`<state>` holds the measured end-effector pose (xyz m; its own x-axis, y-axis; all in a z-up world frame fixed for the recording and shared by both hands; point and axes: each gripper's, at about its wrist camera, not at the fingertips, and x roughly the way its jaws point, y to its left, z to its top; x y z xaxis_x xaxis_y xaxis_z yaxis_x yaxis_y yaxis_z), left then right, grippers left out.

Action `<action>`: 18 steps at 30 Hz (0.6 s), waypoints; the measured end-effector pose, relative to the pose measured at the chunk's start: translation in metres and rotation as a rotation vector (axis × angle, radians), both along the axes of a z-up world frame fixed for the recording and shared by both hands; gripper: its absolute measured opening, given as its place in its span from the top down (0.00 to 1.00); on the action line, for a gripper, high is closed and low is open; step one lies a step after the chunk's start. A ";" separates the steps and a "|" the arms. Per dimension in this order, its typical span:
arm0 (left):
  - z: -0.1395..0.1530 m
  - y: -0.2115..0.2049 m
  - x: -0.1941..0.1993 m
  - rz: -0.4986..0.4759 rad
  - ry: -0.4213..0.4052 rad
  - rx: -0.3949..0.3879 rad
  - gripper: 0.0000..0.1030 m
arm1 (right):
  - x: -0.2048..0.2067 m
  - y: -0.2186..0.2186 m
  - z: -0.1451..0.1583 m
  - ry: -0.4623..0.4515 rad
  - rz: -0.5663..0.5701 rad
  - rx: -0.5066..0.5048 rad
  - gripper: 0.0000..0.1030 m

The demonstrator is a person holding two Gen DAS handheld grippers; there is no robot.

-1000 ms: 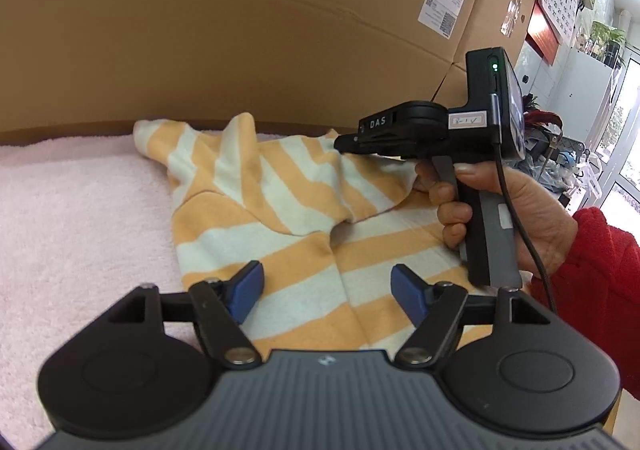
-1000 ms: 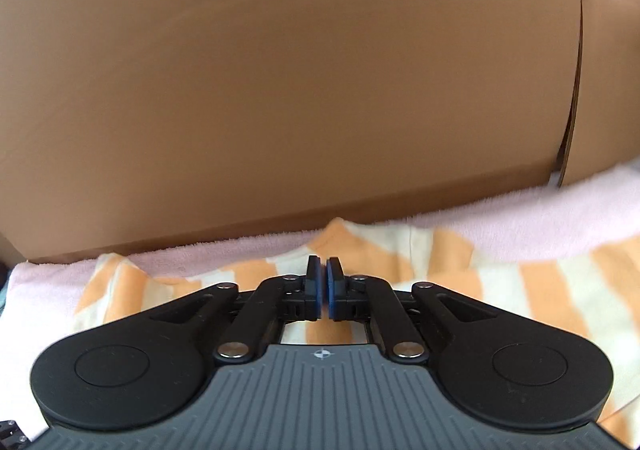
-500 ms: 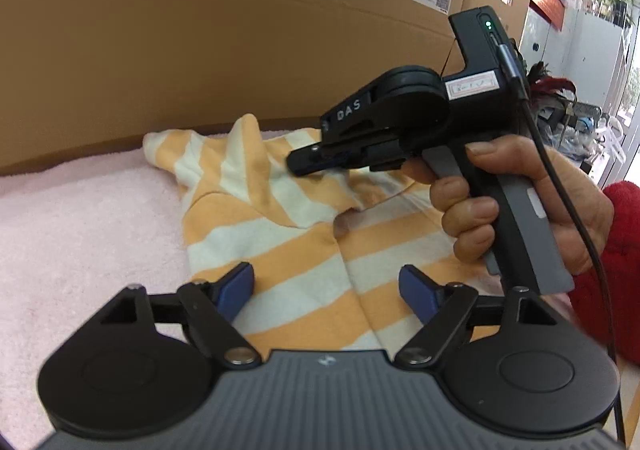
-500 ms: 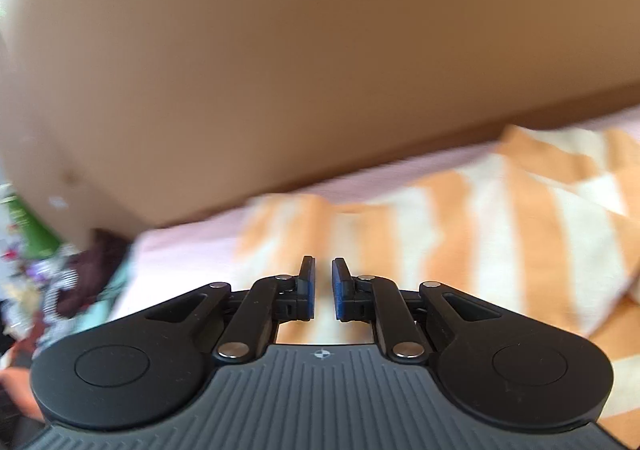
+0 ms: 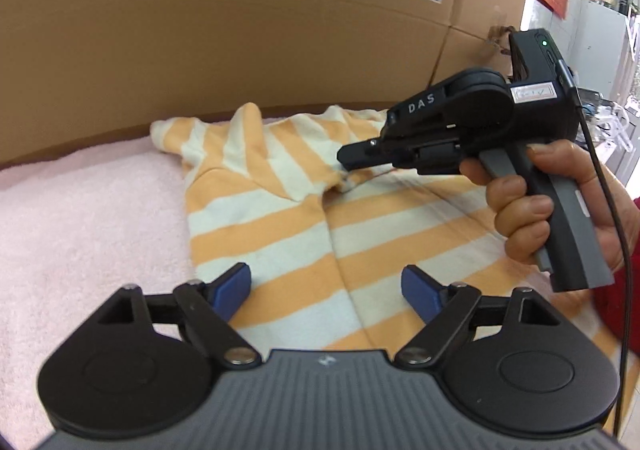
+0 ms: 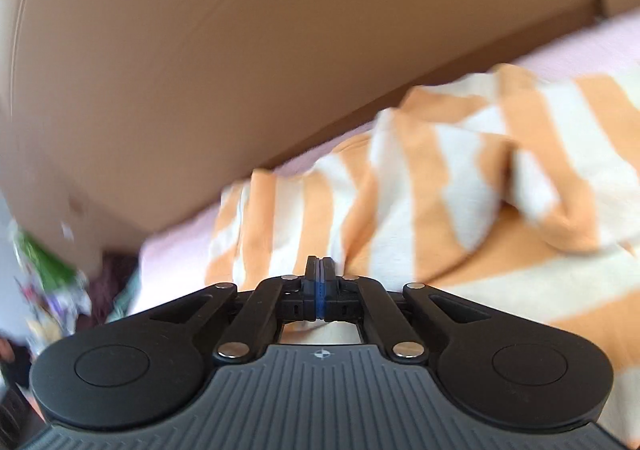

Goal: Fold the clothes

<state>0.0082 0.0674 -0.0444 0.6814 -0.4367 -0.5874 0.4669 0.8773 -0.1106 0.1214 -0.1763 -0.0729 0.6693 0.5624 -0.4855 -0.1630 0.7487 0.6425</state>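
Orange-and-cream striped garment (image 5: pixel 280 218) lies across the middle of the left wrist frame on a pink towel (image 5: pixel 80 234), with cardboard boxes (image 5: pixel 240 18) filling the top. The left gripper (image 5: pixel 326 284) hangs released above the stripes at lower centre, its 2 blue pads wide apart and holding nothing. The right gripper (image 5: pixel 344 166), at centre right of that frame, looks clenched on a small bunch of the garment; its own blurred view shows its pads (image 6: pixel 319 282) pressed together at lower centre. Likely risks: so thin a pinch could slip, or drag only 1 layer and leave the fold crooked, since nothing pins the cloth down.
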 end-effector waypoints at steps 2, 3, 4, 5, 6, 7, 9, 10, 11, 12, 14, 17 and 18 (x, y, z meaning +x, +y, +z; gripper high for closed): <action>-0.001 -0.002 -0.004 -0.023 0.018 -0.018 0.15 | -0.010 0.003 0.006 -0.034 -0.014 -0.029 0.89; -0.002 -0.005 -0.006 -0.022 0.016 -0.011 0.14 | -0.014 0.008 0.009 -0.050 0.015 -0.035 0.89; -0.003 -0.007 -0.007 -0.018 0.014 -0.003 0.14 | -0.016 0.012 0.011 -0.060 0.055 -0.016 0.89; -0.003 -0.009 -0.008 -0.015 0.013 0.006 0.12 | -0.014 0.020 0.012 -0.066 0.094 0.013 0.89; -0.004 -0.011 -0.009 -0.012 0.012 0.014 0.11 | -0.011 0.029 0.014 -0.073 0.132 0.044 0.89; -0.004 -0.013 -0.010 -0.009 0.010 0.022 0.09 | -0.004 0.043 0.016 -0.075 0.168 0.065 0.89; -0.004 -0.015 -0.011 -0.006 0.007 0.033 0.09 | 0.015 0.067 0.025 -0.101 0.196 0.020 0.89; -0.005 -0.016 -0.012 -0.006 0.004 0.038 0.09 | 0.025 0.078 0.030 -0.117 0.205 -0.010 0.89; -0.005 -0.016 -0.012 -0.005 0.003 0.039 0.08 | 0.034 0.092 0.032 -0.140 0.214 -0.063 0.88; -0.005 -0.015 -0.012 -0.002 0.004 0.036 0.08 | 0.049 0.113 0.030 -0.159 0.225 -0.128 0.87; -0.005 -0.014 -0.012 0.003 0.004 0.029 0.09 | 0.070 0.117 0.028 -0.182 0.269 -0.219 0.86; -0.005 -0.012 -0.012 0.003 0.004 0.018 0.09 | 0.101 0.138 0.023 -0.160 0.298 -0.248 0.88; -0.005 -0.012 -0.012 0.001 0.003 0.016 0.09 | 0.110 0.143 0.024 -0.141 0.282 -0.250 0.91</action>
<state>-0.0039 0.0558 -0.0493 0.6800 -0.4264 -0.5965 0.4659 0.8794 -0.0976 0.2314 -0.0332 -0.0492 0.5754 0.6097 -0.5452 -0.4583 0.7924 0.4026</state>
